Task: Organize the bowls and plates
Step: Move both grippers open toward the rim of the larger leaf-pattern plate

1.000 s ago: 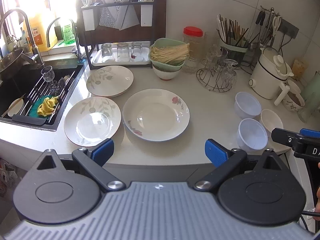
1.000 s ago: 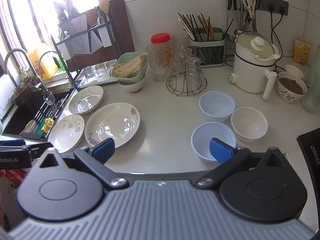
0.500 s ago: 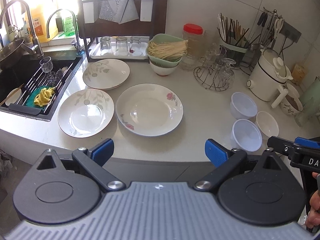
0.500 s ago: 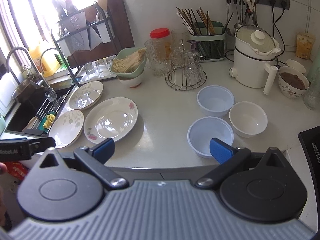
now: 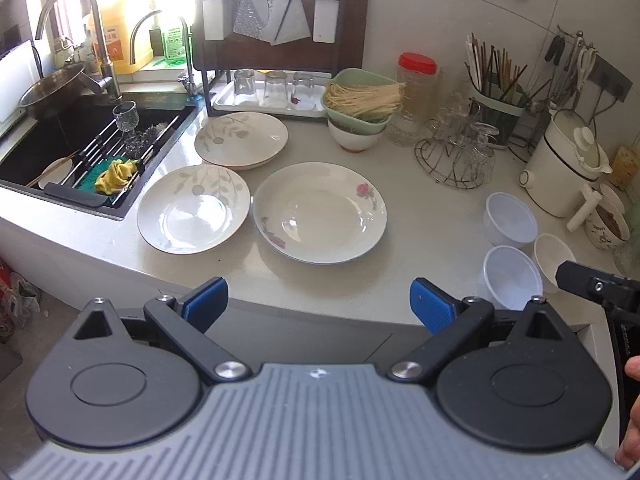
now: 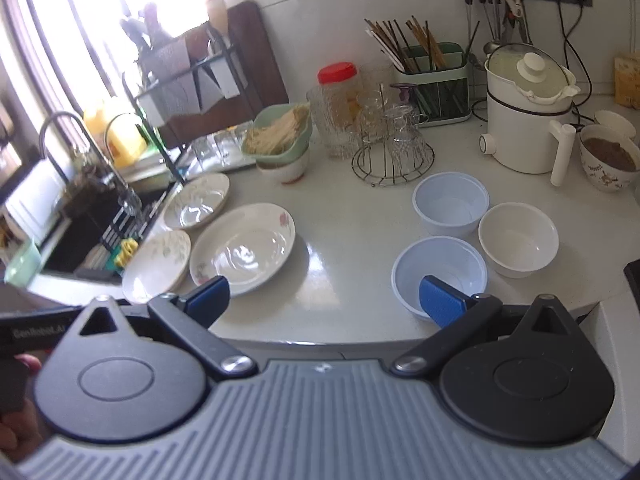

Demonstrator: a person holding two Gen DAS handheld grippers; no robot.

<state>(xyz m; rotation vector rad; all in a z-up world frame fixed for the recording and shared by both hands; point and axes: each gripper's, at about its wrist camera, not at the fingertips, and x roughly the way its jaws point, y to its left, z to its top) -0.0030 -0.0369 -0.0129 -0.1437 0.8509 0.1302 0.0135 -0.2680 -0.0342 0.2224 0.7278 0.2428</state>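
Both the left hand-held gripper and the right hand-held gripper gape wide, holding nothing. Three plates lie mid-frame on the counter, three bowls at right. Glazed, stiff and breakable, they look best pinched at the rim. "GenRobot.AI" reads at lower left.

Bare counter between plates and bowls
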